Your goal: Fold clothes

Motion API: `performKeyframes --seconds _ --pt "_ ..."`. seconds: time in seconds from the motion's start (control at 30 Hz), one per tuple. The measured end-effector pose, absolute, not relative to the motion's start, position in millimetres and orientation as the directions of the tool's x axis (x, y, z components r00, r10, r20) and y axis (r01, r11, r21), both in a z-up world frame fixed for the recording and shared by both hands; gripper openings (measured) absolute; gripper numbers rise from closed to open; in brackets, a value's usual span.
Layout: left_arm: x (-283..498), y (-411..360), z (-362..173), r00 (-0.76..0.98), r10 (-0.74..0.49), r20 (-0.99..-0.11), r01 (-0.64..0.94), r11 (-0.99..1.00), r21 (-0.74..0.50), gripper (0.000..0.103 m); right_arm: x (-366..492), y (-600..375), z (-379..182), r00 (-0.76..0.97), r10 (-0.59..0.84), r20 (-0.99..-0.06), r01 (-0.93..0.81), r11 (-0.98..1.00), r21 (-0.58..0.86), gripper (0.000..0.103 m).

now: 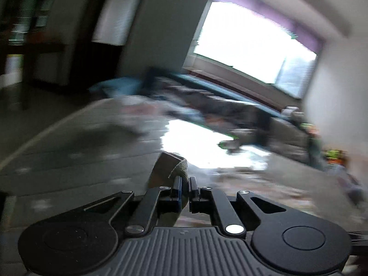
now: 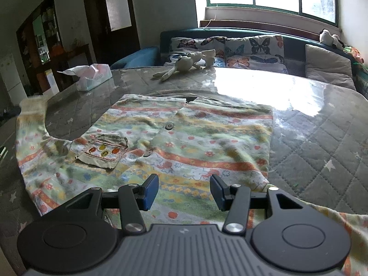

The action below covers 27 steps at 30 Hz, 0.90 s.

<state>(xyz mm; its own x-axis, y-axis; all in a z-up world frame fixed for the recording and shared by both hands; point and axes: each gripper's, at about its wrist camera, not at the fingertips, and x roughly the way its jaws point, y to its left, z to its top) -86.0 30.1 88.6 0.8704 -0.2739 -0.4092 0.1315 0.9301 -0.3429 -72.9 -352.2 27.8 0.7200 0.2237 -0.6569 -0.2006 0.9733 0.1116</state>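
Observation:
A child's patterned jacket (image 2: 184,138) with orange, green and yellow stripes lies spread on the glass-topped table (image 2: 310,115), front up, with a small khaki pocket (image 2: 103,151) and buttons. Its left sleeve (image 2: 30,124) curves up toward the table's left edge. My right gripper (image 2: 185,191) is open and empty, hovering low over the jacket's near hem. My left gripper (image 1: 185,184) is shut on a khaki ribbed cuff (image 1: 170,168) of the jacket and holds it above the table. The left wrist view is heavily blurred.
A tissue box (image 2: 92,76) stands at the table's far left. A plush rabbit (image 2: 184,64) lies at the far edge. Behind the table is a sofa (image 2: 253,48) with butterfly cushions under a window. Dark doors and shelves stand at the left.

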Motion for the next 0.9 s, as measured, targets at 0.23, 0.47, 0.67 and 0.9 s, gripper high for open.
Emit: performKeyframes --seconds 0.23,0.47,0.67,0.9 --pt "-86 -65 91 0.736 -0.570 -0.366 0.434 0.811 -0.392 0.006 -79 -366 30 0.738 0.205 -0.643 -0.160 0.979 0.128 0.050" --pt "-96 -116 61 0.530 -0.700 -0.479 0.588 0.710 -0.387 0.007 -85 -378 34 0.743 0.218 -0.633 -0.140 0.975 0.170 0.048" --pt "-106 -86 58 0.602 -0.609 -0.516 0.536 0.788 -0.304 0.012 -84 -358 38 0.704 0.321 -0.633 -0.235 0.947 0.220 0.044" --pt "-97 -36 54 0.734 -0.412 -0.540 0.368 0.910 -0.193 0.049 -64 -312 31 0.635 0.413 -0.653 -0.360 0.906 0.222 0.040"
